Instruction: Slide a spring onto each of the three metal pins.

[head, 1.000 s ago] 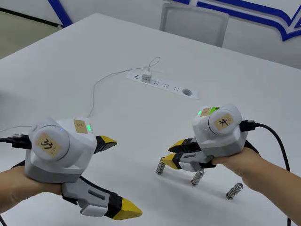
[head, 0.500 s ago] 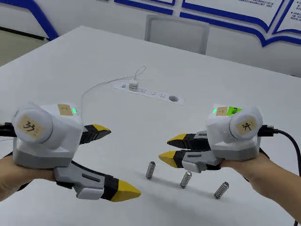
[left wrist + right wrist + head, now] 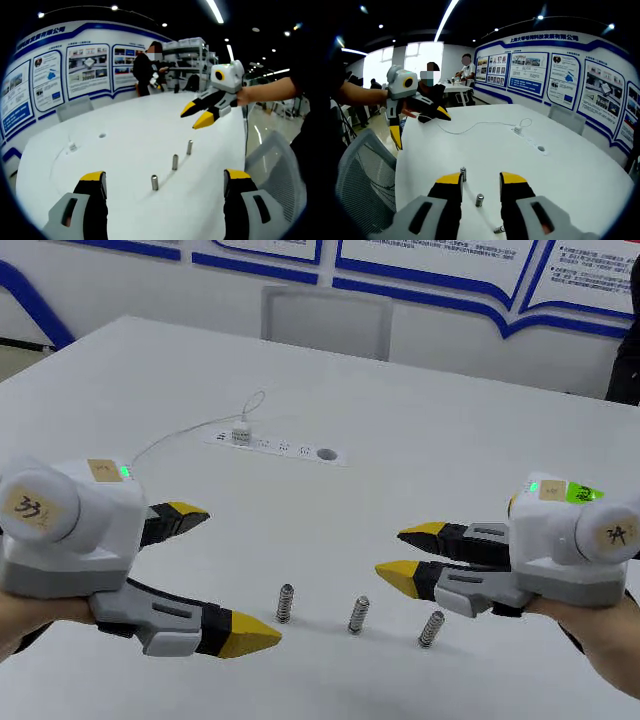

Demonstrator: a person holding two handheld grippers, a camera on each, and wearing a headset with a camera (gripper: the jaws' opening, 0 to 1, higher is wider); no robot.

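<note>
Three small coil springs stand in a row on the white table point(image 3: 420, 440): left spring point(image 3: 286, 602), middle spring point(image 3: 358, 613), and right spring point(image 3: 431, 628), which leans a little. Each looks wrapped round a short metal pin. My left gripper point(image 3: 225, 575) hovers left of the row, jaws wide open and holding nothing. My right gripper point(image 3: 403, 552) floats just above the right spring, open with a narrow gap and not touching it. The left gripper view shows the pins point(image 3: 175, 161) ahead of my left gripper point(image 3: 165, 175). The right gripper view shows a spring point(image 3: 479, 200) under my right gripper point(image 3: 481, 177).
A white power strip point(image 3: 285, 448) with a plugged charger point(image 3: 241, 433) and cable lies mid-table. A grey chair point(image 3: 325, 320) stands at the far edge. People stand in the background point(image 3: 147, 70). A mesh chair point(image 3: 365, 175) sits by the table's near edge.
The head camera has tilted up. My right gripper has drawn back to the right, off the left and middle springs, and its jaws have spread slightly. The left gripper stays wide open.
</note>
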